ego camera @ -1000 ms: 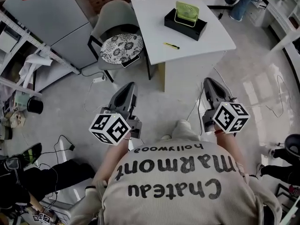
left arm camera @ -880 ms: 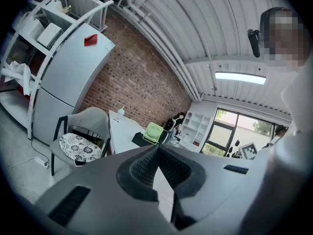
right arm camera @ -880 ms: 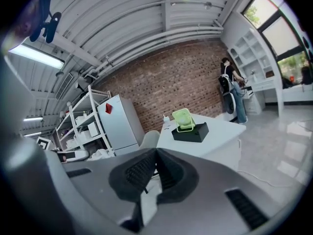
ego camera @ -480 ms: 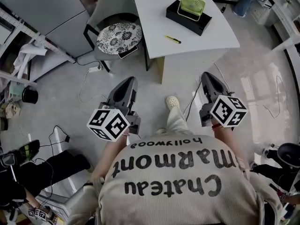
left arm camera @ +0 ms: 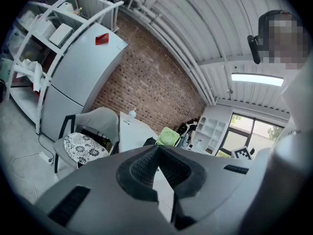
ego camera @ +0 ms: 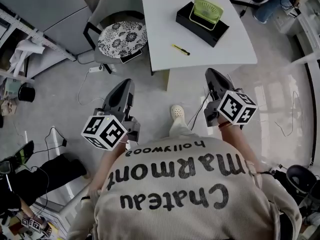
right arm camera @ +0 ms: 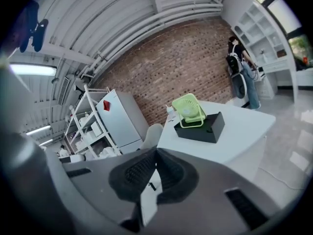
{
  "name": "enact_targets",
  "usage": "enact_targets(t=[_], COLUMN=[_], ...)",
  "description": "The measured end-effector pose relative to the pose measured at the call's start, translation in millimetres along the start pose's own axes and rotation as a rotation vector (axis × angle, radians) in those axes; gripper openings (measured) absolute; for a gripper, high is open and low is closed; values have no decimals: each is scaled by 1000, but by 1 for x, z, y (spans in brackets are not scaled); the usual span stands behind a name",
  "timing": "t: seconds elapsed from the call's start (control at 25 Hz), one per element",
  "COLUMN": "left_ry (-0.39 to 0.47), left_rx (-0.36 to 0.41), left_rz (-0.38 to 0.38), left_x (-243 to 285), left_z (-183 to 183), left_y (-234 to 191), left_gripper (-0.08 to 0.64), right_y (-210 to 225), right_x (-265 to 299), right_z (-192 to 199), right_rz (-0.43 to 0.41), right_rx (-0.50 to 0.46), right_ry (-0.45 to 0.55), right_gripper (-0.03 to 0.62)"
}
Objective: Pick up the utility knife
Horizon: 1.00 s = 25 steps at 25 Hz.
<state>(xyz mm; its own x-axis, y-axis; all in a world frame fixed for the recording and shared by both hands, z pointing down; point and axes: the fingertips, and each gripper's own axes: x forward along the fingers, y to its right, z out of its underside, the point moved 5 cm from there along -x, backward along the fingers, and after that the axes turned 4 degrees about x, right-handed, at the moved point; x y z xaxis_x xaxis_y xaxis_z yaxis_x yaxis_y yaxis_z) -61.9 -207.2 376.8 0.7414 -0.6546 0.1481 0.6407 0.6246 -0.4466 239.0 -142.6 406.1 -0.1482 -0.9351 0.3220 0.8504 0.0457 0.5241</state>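
Note:
The utility knife (ego camera: 181, 49) is a slim yellow and black tool lying on the white table (ego camera: 165, 29), near its front edge. Both grippers hang over the floor, short of the table and apart from the knife. My left gripper (ego camera: 127, 82) points toward the chair and the table's left corner, with its jaws shut and nothing between them (left arm camera: 157, 148). My right gripper (ego camera: 209, 72) points at the table's front right part, also shut and holding nothing (right arm camera: 155, 150).
A green fan (ego camera: 207, 10) stands on a black box (ego camera: 200, 23) behind the knife. A grey chair (ego camera: 114, 1) with a floral cushion (ego camera: 121, 38) sits left of the table. Cables (ego camera: 92, 84) trail on the floor; clutter and shelving (ego camera: 20, 64) line the left.
Both grippers have moved forward toward the table. The person's shoe has come into view between them.

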Motion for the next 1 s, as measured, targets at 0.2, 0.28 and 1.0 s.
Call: enact_targets(t=[0.2, 0.28, 1.0], left_ry=[11, 16, 59], left_rx=[-13, -8, -42], left_rz=[-76, -106, -354], left_x=[26, 36, 59], left_z=[-12, -17, -11], left_y=[-14, -17, -63], left_gripper=[0, 0, 0], right_y=[19, 29, 89], right_x=[48, 68, 189], right_z=[-20, -25, 12], right_rz=[-35, -46, -90], right_rx=[-9, -12, -71], right_ry=[-38, -61, -361], right_gripper=[3, 13, 89])
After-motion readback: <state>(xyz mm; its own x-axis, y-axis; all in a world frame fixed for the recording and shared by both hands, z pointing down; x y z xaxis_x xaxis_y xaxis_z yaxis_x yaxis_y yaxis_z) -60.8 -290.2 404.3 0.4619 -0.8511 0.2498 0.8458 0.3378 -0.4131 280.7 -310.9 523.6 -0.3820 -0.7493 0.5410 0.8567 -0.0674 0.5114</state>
